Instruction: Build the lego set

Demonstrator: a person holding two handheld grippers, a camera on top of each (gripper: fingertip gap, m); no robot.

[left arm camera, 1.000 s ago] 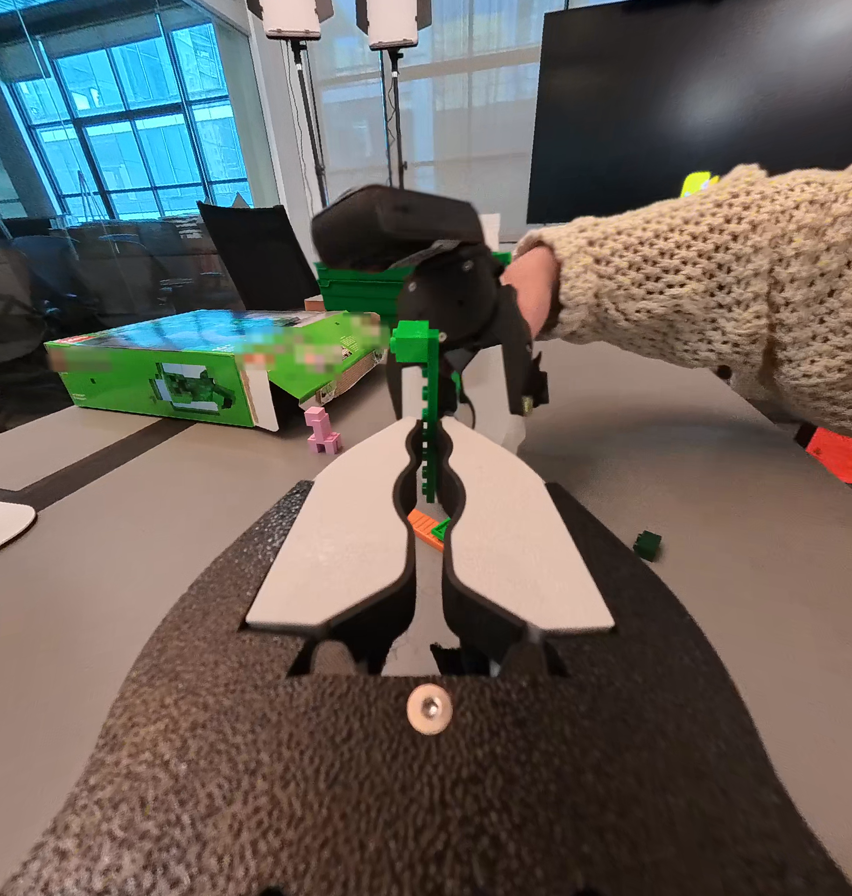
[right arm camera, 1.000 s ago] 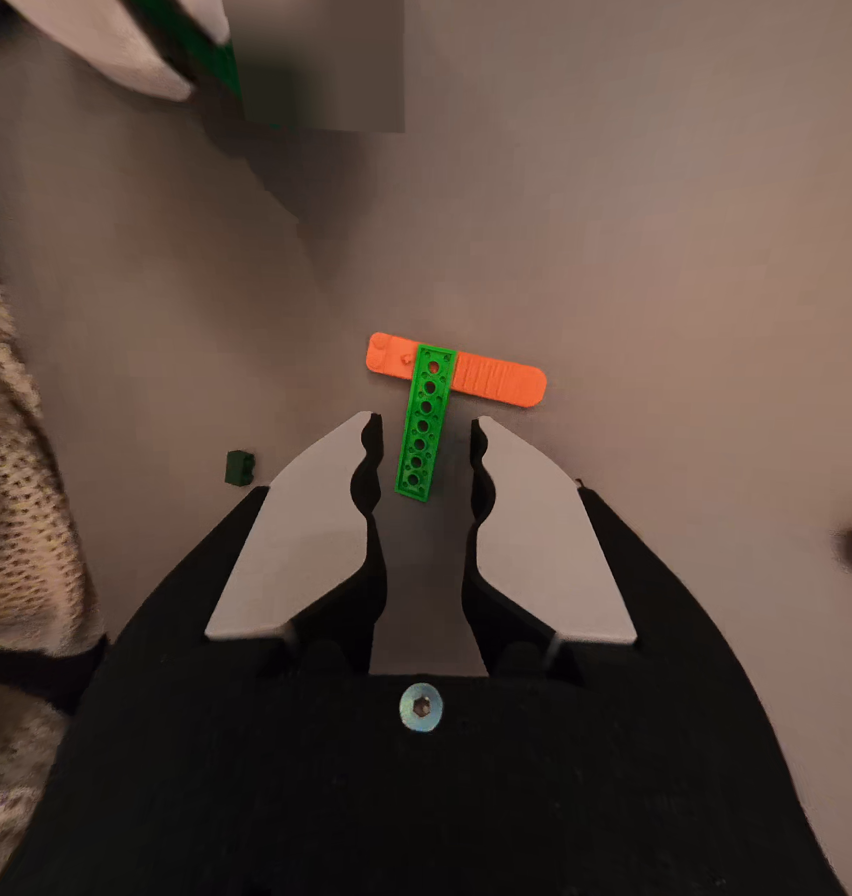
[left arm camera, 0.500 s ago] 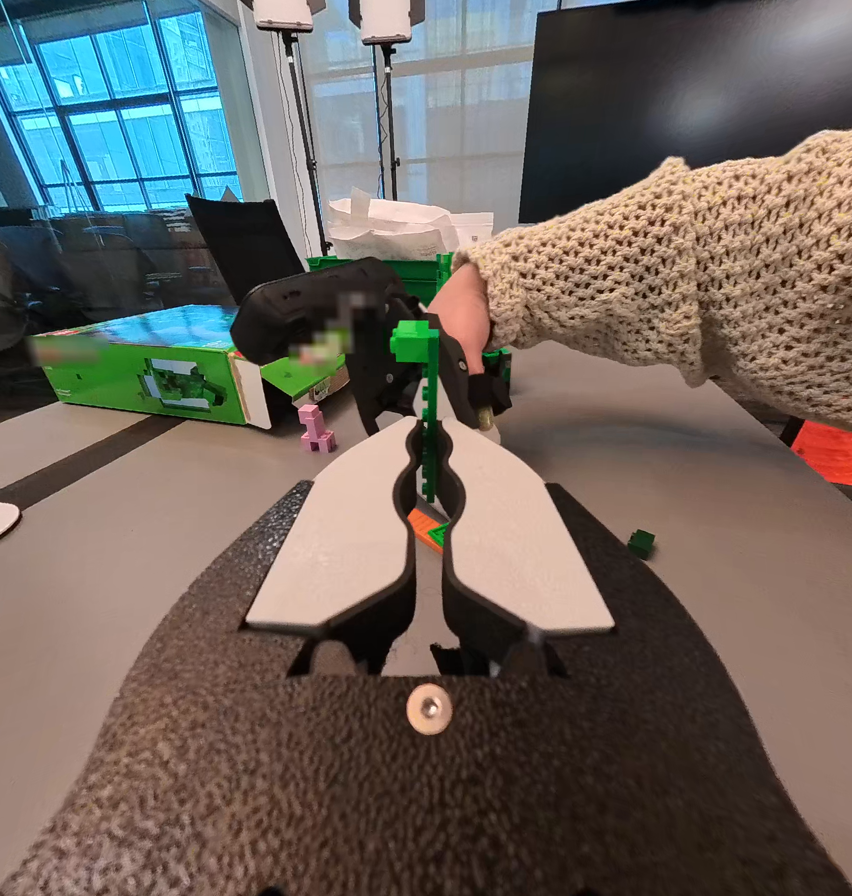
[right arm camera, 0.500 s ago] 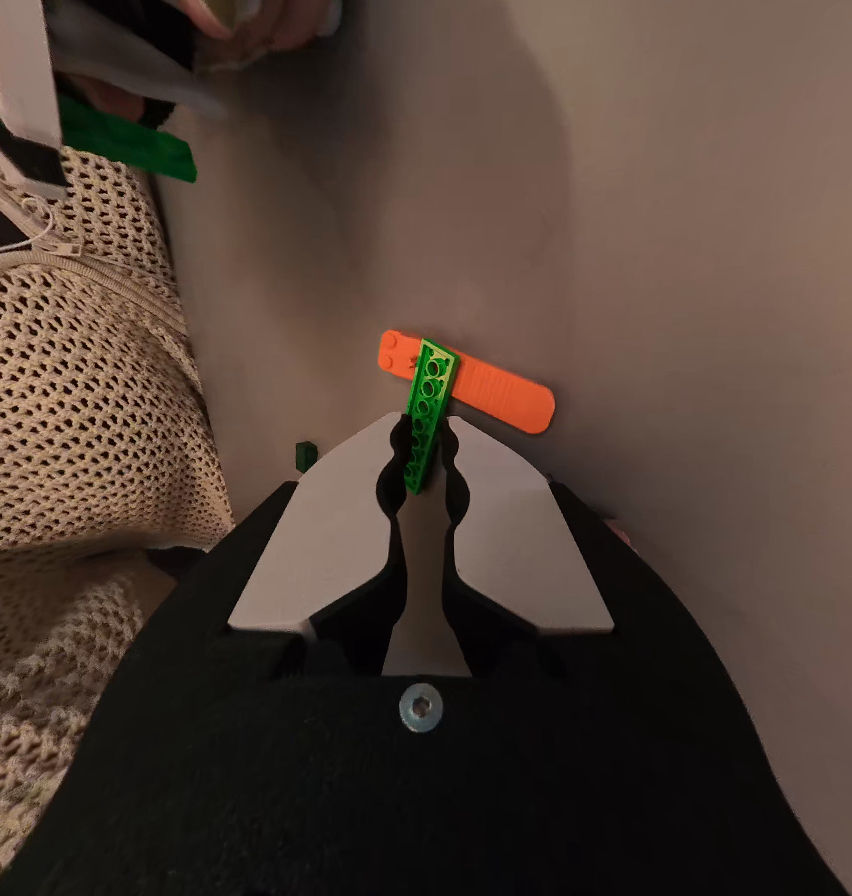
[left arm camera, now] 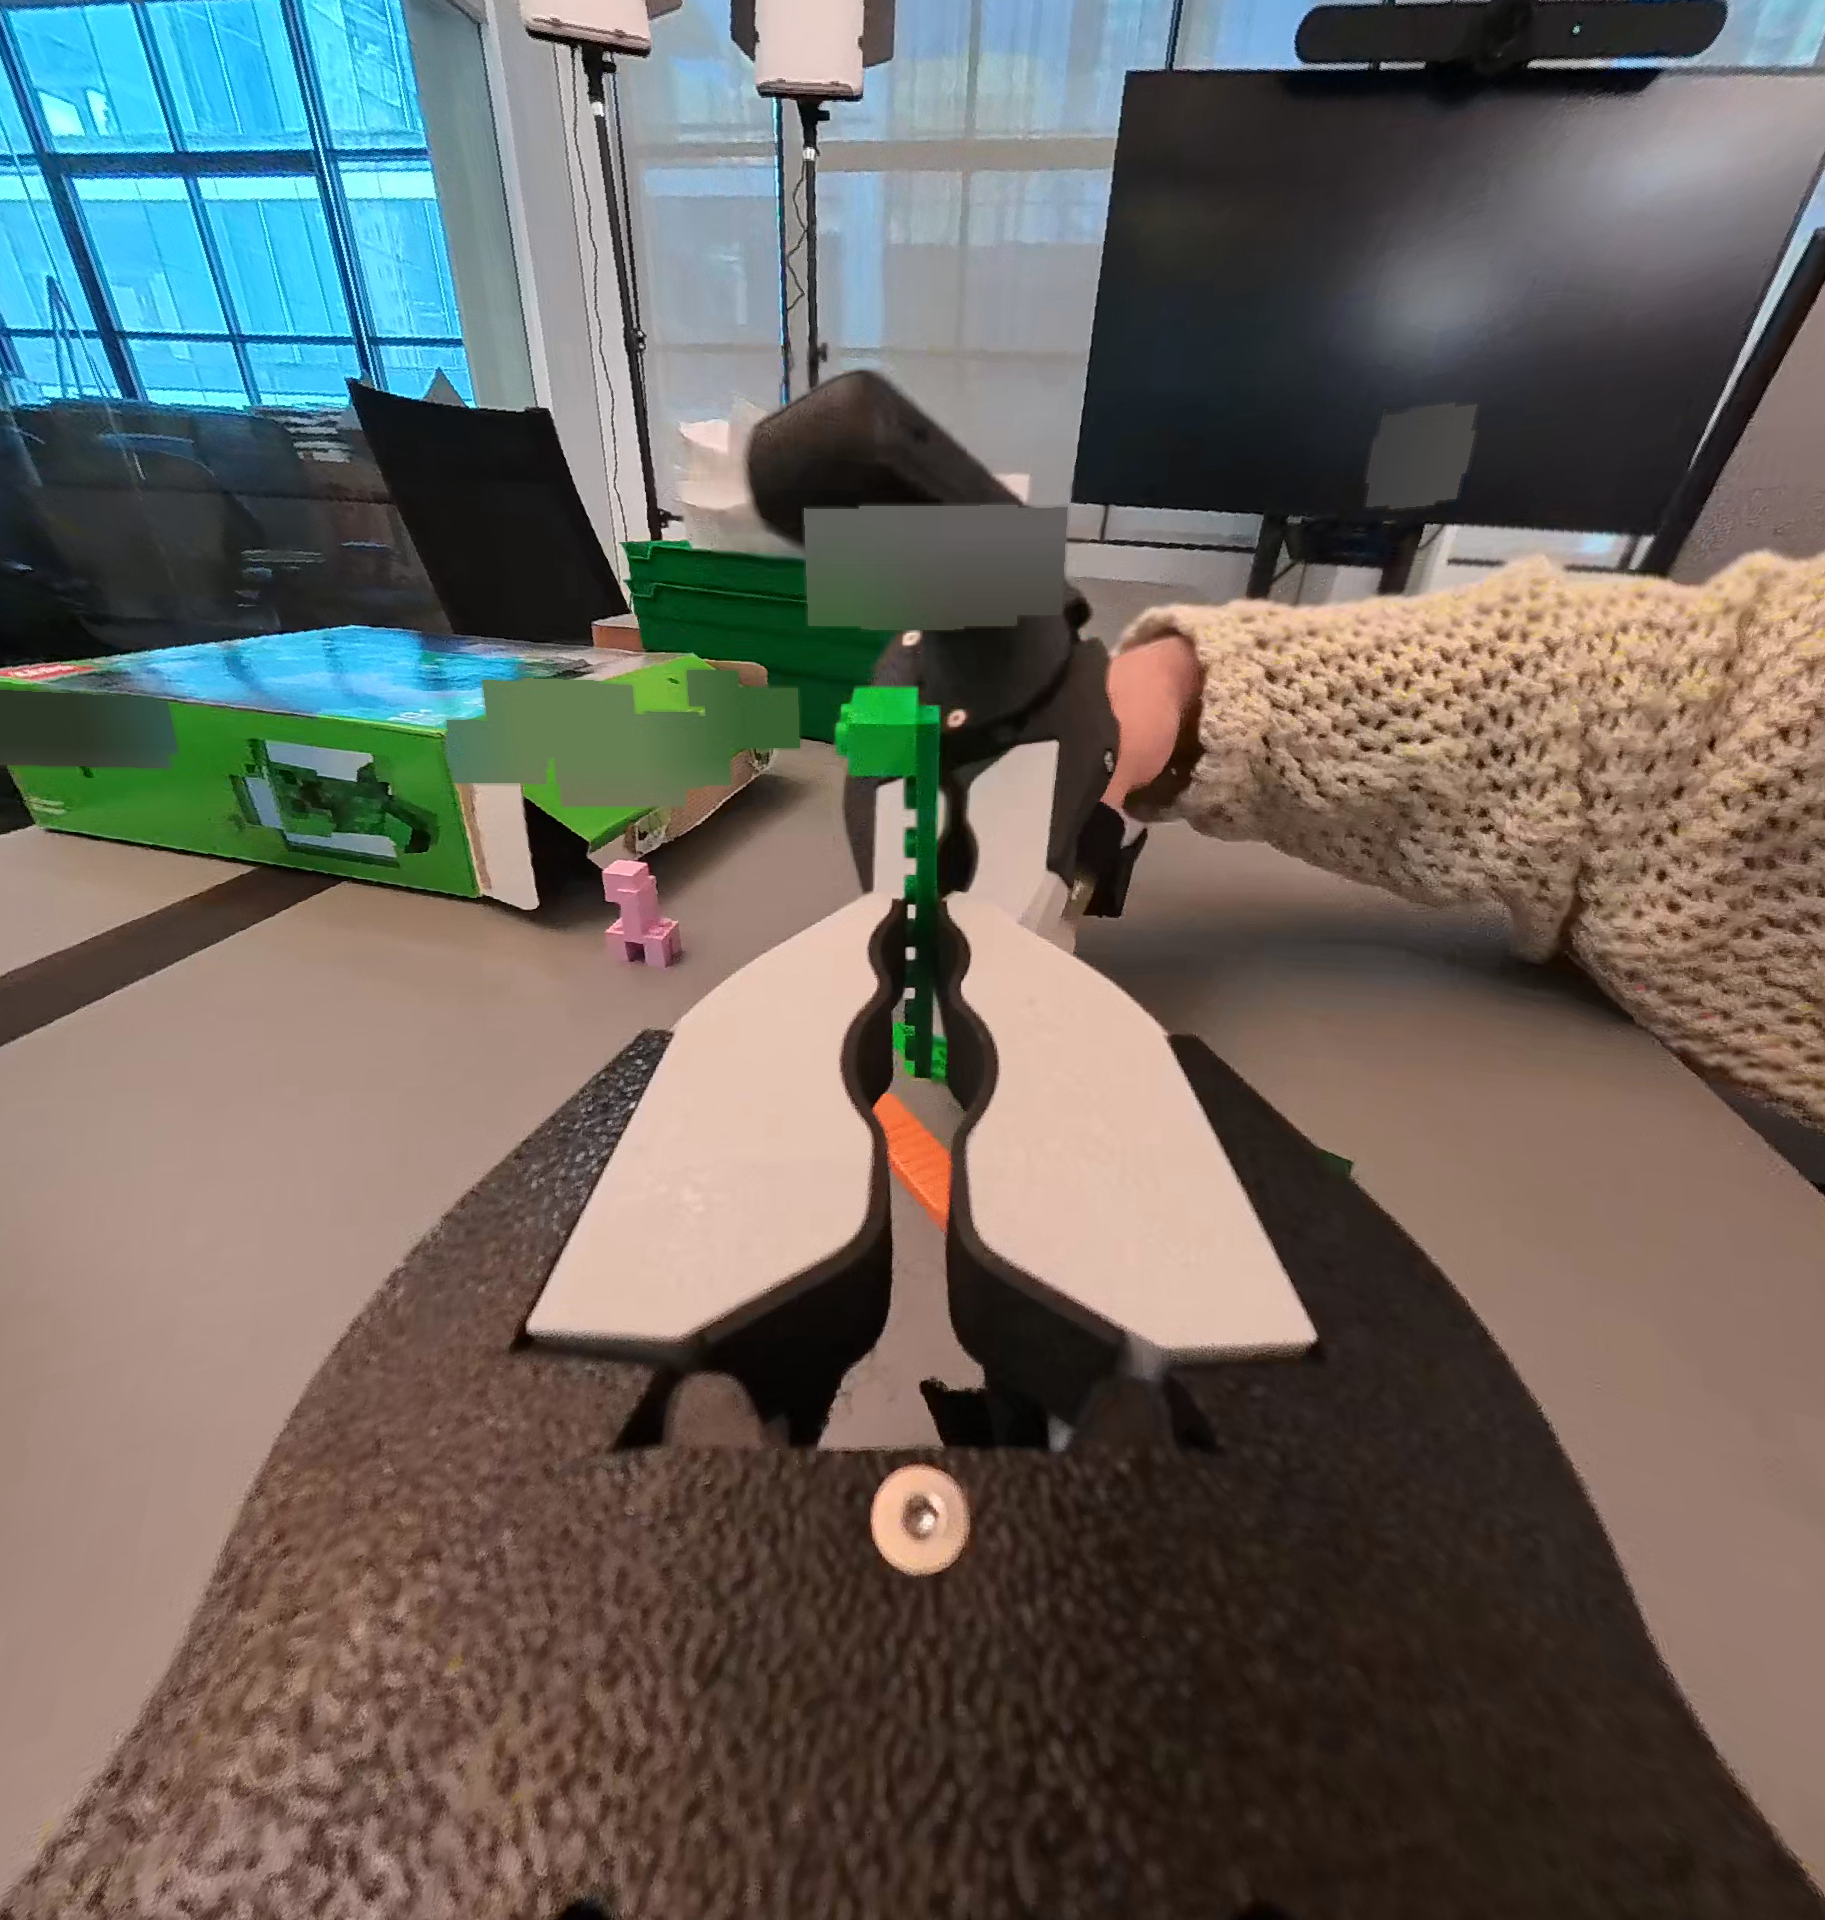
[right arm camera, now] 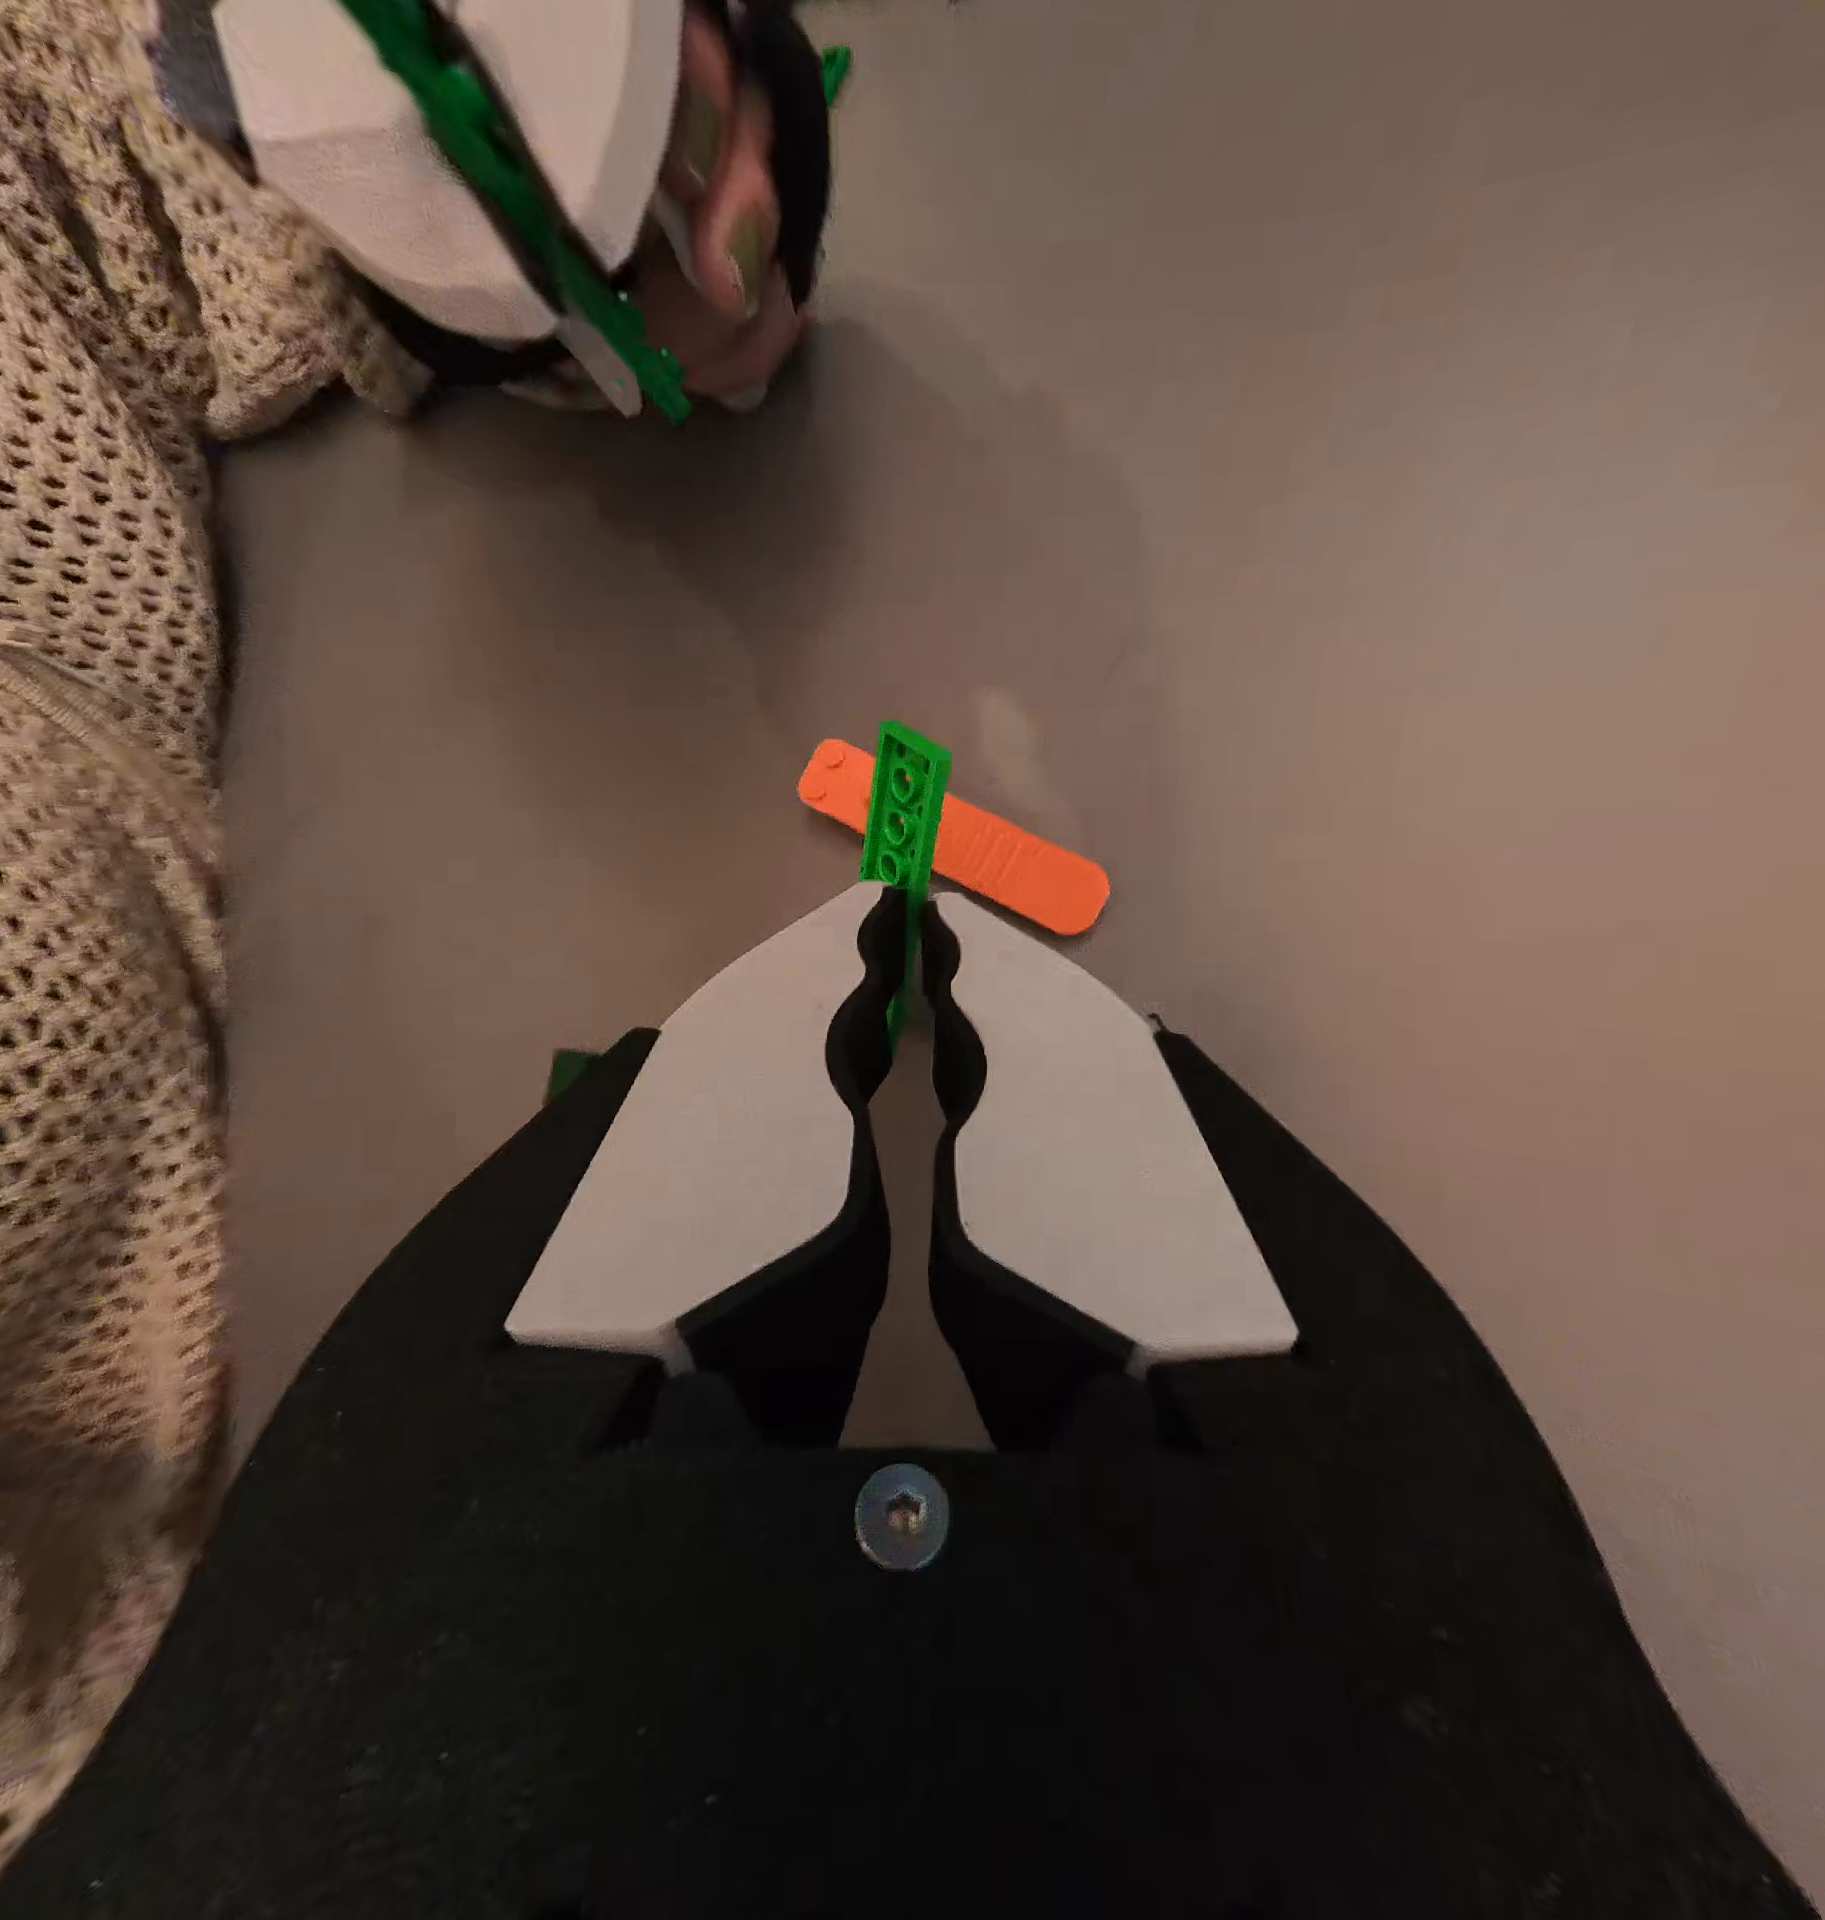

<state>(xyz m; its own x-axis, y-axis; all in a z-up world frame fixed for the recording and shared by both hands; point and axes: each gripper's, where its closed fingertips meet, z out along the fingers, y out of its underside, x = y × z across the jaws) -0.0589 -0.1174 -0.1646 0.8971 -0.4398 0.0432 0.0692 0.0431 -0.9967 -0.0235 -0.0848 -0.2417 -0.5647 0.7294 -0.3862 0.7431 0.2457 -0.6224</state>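
The plate [right arm camera: 906,808] crosses over the separator [right arm camera: 1001,858] on the table [right arm camera: 1407,520], box [left arm camera: 264,769] far left.

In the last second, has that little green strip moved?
Yes. The green strip has tipped up off the table, against the still orange piece, pinched by the right hand-held gripper.

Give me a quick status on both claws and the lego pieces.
Left claw shut on tall green lego assembly. Right claw shut on green plate, above orange brick separator. Nothing in the way.

Small green brick [right arm camera: 572,1067]: mostly hidden behind right gripper [right arm camera: 906,914] body. Green plate [right arm camera: 903,821]: lower half concealed between its fingers.
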